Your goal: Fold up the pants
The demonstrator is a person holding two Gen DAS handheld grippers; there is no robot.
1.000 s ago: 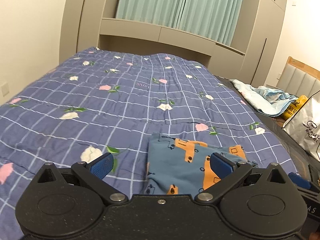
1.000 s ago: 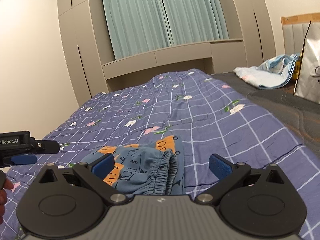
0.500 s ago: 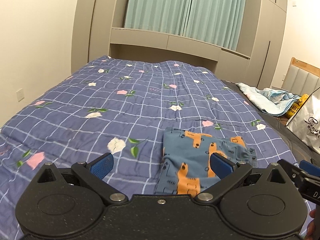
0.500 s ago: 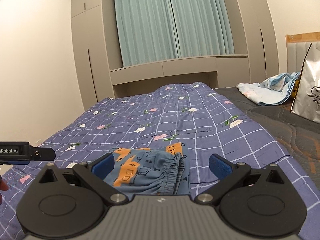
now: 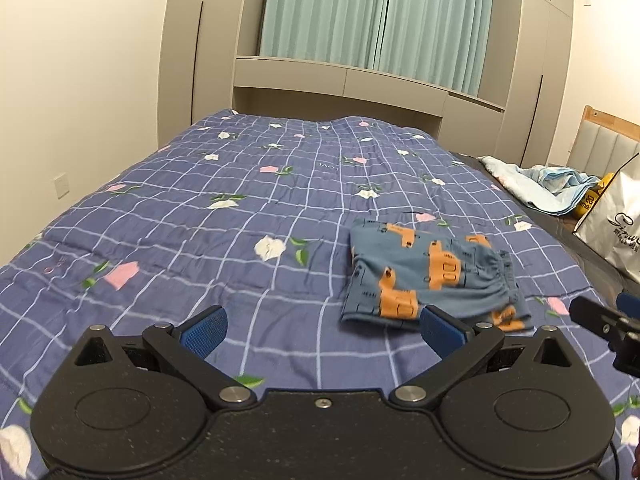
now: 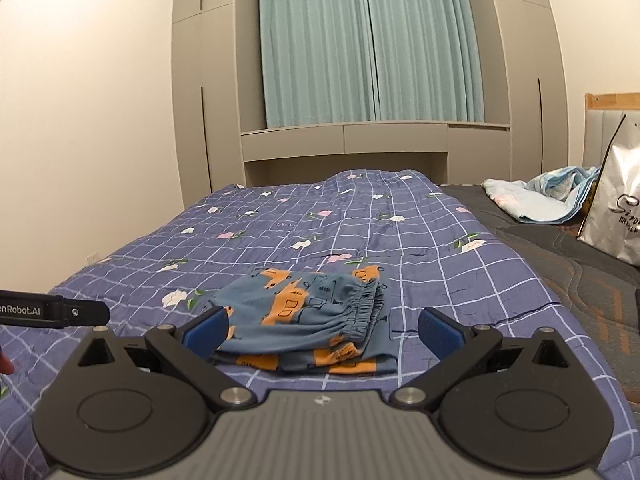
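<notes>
The pants (image 5: 428, 276) are blue with orange prints and lie folded into a small stack on the purple checked quilt (image 5: 248, 208). In the right wrist view the pants (image 6: 308, 312) lie straight ahead, elastic waistband to the right. My left gripper (image 5: 322, 330) is open and empty, held above the quilt, to the left of and nearer than the pants. My right gripper (image 6: 322, 326) is open and empty, just short of the stack. Each gripper's body shows at the edge of the other's view.
A light blue blanket (image 5: 540, 188) lies bunched on the dark mattress (image 6: 560, 256) to the right, beside a white paper bag (image 6: 616, 208). Grey wardrobes and teal curtains (image 6: 368, 48) stand beyond the bed. A wall runs along the left.
Both grippers have drawn back and up from the folded pants, which now sit farther ahead. The jaws stayed open. The pants have not moved.
</notes>
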